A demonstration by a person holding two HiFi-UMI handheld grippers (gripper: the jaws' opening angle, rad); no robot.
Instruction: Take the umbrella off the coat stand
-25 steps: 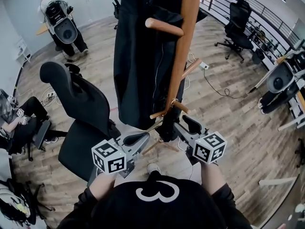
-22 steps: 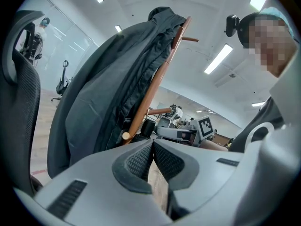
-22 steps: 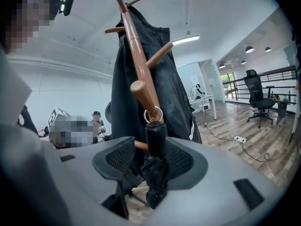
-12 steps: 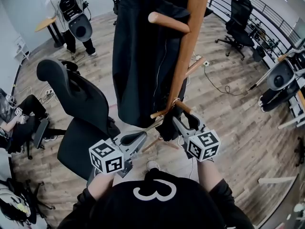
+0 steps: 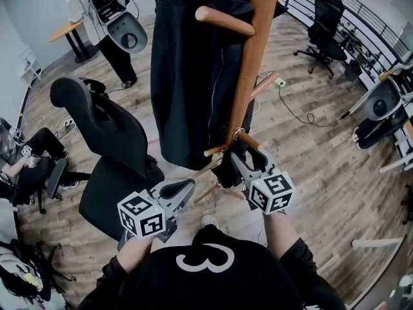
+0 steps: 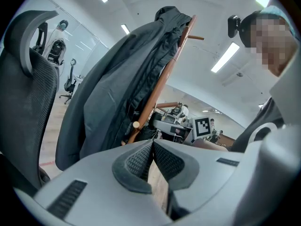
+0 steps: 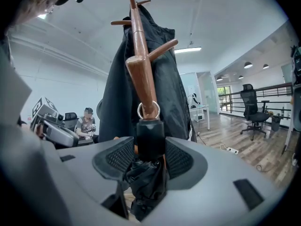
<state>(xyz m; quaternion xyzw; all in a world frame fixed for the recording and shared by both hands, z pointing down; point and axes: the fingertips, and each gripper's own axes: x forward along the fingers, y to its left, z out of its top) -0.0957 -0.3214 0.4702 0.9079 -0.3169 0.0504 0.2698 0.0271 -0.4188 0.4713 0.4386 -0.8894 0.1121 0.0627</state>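
Right gripper view puts the umbrella [image 7: 146,182] dead centre. It is a folded black bundle hanging plumb, its long axis running 12 to 6 o'clock. Its stubby handle [image 7: 150,138] is pinched between the pads of the right tongs [image 7: 149,155], which are closed onto it. At 12 o'clock from that grip, the metal ring [image 7: 148,110] on top of the handle loops round a wooden peg [image 7: 140,79] of the coat stand [image 5: 250,70]. The peg climbs to its blunt tip at about 11 o'clock. I reckon the ring must ride up and off that tip, toward the person, before the umbrella comes free. The left tongs [image 6: 153,158] are pressed together on nothing, at 8 o'clock from the umbrella in the head view and farther off. A dark coat [image 5: 190,76] hangs on the stand beyond.
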